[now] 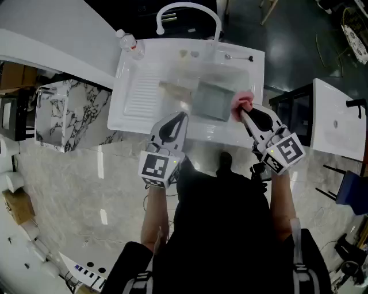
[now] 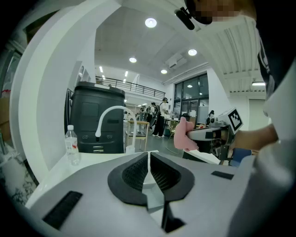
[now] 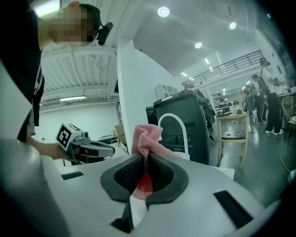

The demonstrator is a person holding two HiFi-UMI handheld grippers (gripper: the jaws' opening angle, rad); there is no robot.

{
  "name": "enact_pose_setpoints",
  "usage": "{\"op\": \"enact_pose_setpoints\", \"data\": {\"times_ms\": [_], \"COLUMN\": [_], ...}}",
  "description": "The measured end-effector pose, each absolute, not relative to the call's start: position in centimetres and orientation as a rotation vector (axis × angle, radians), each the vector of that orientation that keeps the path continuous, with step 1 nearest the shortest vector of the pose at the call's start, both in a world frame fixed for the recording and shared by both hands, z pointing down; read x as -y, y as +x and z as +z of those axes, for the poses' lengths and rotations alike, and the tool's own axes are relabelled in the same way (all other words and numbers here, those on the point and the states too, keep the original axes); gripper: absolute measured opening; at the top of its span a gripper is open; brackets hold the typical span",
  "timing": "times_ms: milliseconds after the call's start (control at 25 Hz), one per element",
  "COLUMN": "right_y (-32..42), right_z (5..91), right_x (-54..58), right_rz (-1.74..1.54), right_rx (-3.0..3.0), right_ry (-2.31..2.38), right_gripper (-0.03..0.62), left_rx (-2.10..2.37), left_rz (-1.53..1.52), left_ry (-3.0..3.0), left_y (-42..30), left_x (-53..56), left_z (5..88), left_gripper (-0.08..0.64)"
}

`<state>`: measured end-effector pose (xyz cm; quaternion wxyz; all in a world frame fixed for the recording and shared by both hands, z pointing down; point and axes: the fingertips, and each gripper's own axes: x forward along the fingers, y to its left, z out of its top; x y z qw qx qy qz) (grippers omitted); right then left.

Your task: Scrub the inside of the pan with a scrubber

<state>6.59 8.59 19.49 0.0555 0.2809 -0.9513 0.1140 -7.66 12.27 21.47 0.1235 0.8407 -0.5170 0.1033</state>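
Left gripper [image 1: 180, 116] hangs over the sink's front edge with its jaws pressed together, nothing between them. Right gripper [image 1: 243, 111] is clamped on the pink mesh scrubber [image 1: 241, 101], held right at the right edge of the grey pan [image 1: 211, 101]. The pan sits in the white sink [image 1: 137, 92]. Behind that are the curved white faucet [image 1: 187, 8] and a water bottle [image 1: 130, 42] at the back left corner.

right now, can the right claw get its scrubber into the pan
Probably yes. The right claw is shut on the pink scrubber at the right edge of the pan in the sink, and nothing shows between them; the left claw sits off to the side.
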Motion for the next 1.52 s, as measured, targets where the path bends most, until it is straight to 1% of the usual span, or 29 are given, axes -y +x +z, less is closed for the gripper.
{"op": "enact_pose_setpoints", "data": {"times_ms": [160, 280, 480, 680, 880, 1080, 1320, 1520], "right_y": [11.5, 14.1, 15.3, 14.9, 13.0, 9.8, 5.9, 3.9], "right_z": [19.2, 19.1, 18.9, 19.6, 22.1, 25.1, 28.2, 30.3], "right_x": [-9.1, -9.7, -10.7, -11.3, -11.8, -10.9, -8.8, -6.5], "right_rz": [0.351, 0.344, 0.345, 0.392, 0.424, 0.442, 0.457, 0.448], "right_rx": [2.907, 2.92, 2.951, 2.968, 2.905, 2.829, 2.704, 2.631], "right_ry": [0.831, 0.815, 0.773, 0.718, 0.665, 0.644, 0.658, 0.672], "right_gripper": [0.041, 0.041, 0.041, 0.041, 0.043, 0.043, 0.043, 0.043], "left_rx": [1.538, 1.563, 1.586, 1.606, 1.631, 1.614, 1.547, 1.463], "left_rz": [0.298, 0.315, 0.368, 0.414, 0.433, 0.446, 0.486, 0.514], "left_ry": [2.412, 2.407, 2.417, 2.395, 2.328, 2.267, 2.21, 2.17], "left_y": [-2.1, 0.6, 2.9, 3.5, 2.1, -1.6, -6.6, -9.2], "left_x": [-13.5, -14.4, -15.2, -16.1, -17.3, -16.8, -12.5, -7.8], "left_z": [21.3, 20.8, 20.1, 20.3, 21.6, 24.2, 28.5, 33.0], "left_gripper": [0.043, 0.043, 0.043, 0.043, 0.043, 0.043, 0.043, 0.043]}}
